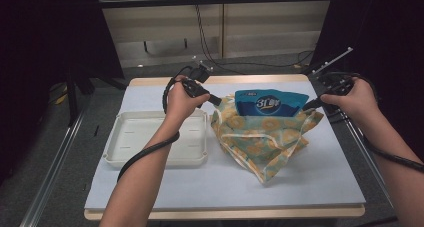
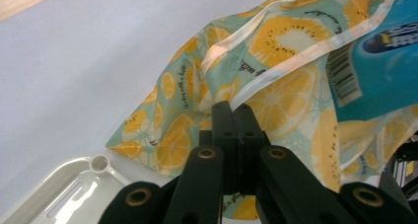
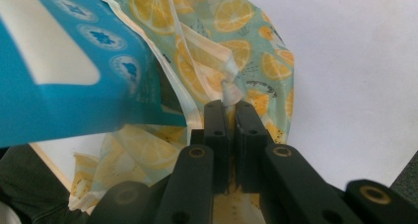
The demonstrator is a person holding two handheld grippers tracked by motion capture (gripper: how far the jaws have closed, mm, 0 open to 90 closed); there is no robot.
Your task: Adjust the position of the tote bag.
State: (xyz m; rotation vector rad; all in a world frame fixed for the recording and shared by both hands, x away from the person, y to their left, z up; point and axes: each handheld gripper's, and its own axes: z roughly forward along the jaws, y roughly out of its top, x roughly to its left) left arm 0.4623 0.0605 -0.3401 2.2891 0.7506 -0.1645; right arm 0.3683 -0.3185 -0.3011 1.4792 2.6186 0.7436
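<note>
While both grippers pinch its rim, bag (image 1: 260, 137) holds pouch (image 1: 270, 103)

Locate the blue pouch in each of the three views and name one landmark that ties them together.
High view: the blue pouch stands right of centre, sticking up out of the lemon-print bag.
Left gripper view: upper right corner, barcode facing the camera, above the bag cloth.
Right gripper view: upper left, ahead of the shut jaws.
Shared landmark: the lemon-print bag, which both grippers pinch.

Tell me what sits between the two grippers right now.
The lemon bag, its edges pinched by left gripper and right gripper, with the blue pouch in it, per the high view.
</note>
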